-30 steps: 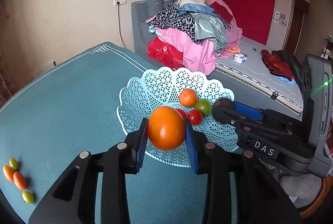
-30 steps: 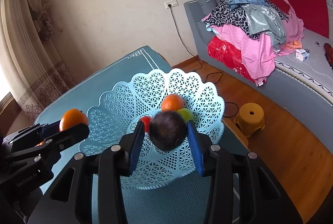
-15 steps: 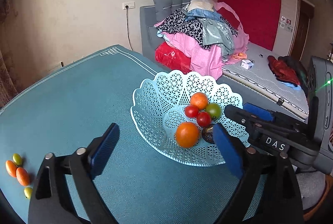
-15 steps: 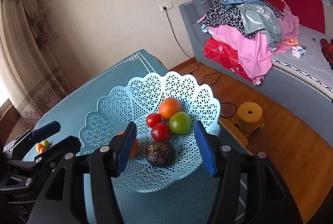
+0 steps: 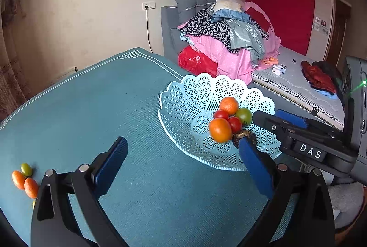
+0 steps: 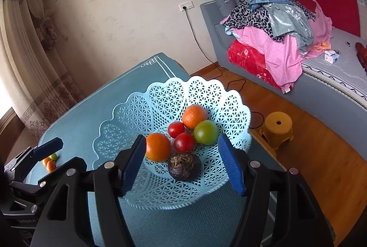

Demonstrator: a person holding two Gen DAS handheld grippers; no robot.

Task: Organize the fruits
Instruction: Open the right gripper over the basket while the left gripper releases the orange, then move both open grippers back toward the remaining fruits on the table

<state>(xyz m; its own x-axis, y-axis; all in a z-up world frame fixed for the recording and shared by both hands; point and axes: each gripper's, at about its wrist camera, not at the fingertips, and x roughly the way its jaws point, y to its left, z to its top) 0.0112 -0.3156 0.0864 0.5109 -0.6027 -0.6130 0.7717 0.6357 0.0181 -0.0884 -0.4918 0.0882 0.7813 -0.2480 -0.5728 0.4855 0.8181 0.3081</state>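
A pale blue lattice basket [image 5: 183, 95] [image 6: 137, 114] stands on the teal table. In it lie a big orange [image 5: 220, 130] [image 6: 158, 147], a dark brown fruit [image 6: 184, 166], a second orange [image 6: 194, 116], two red tomatoes [image 6: 184, 142] and a green one [image 6: 205, 132]. My left gripper [image 5: 181, 146] hangs before the basket's near rim, jaws opening wide, nothing between them. My right gripper [image 6: 182, 143] hovers over the basket, jaws opening; the fruits lie below, untouched by the pads. Several small orange and green fruits [image 5: 25, 180] [image 6: 50, 162] sit at the table's left.
The basket stands near the table's right edge, above a wooden floor with a yellow stool [image 6: 278, 127]. Beyond it is a grey bed with a pile of clothes [image 5: 229, 40]. Bare teal cloth [image 5: 91, 104] stretches left of the basket.
A second ago the left gripper was shut on the big orange and the right on the dark fruit. Both have let go, the fruits now lie in the basket, and both jaws have widened.
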